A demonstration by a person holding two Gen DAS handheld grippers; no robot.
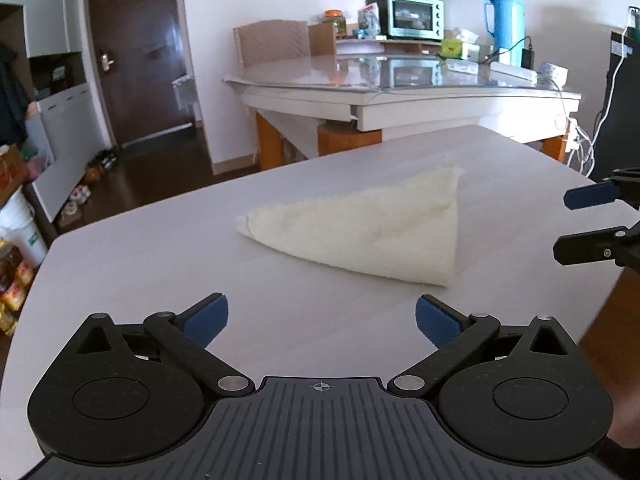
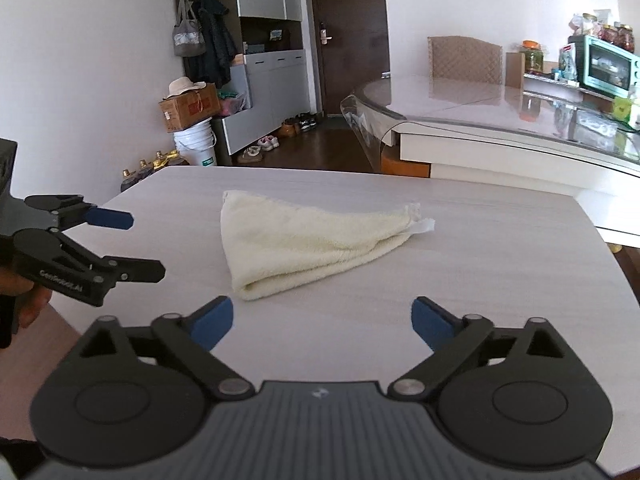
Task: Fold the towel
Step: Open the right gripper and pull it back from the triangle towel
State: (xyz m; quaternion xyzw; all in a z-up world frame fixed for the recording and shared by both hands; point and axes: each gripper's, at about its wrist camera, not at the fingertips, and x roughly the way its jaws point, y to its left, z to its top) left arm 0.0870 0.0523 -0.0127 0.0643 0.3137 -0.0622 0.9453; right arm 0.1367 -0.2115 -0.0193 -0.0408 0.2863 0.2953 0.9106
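A cream towel (image 1: 372,228) lies folded into a triangle on the pale table (image 1: 160,264), free of both grippers. In the left wrist view my left gripper (image 1: 322,318) is open above the table's near side, short of the towel, with bare tabletop between its blue pads. My right gripper (image 1: 576,224) shows at the right edge, open, beside the towel. In the right wrist view the towel (image 2: 304,240) has a white tag at its far right corner. My right gripper (image 2: 322,320) is open just short of the towel's near corner. The left gripper (image 2: 140,244) is open at the left.
A glass-topped dining table (image 1: 400,84) stands behind, carrying a mint toaster oven (image 1: 416,16), a blue thermos (image 1: 506,20) and boxes. A chair (image 1: 272,42) sits at it. A dark door, a grey cabinet, a bucket and shoes line the far side. A hand (image 2: 28,304) grips the left tool.
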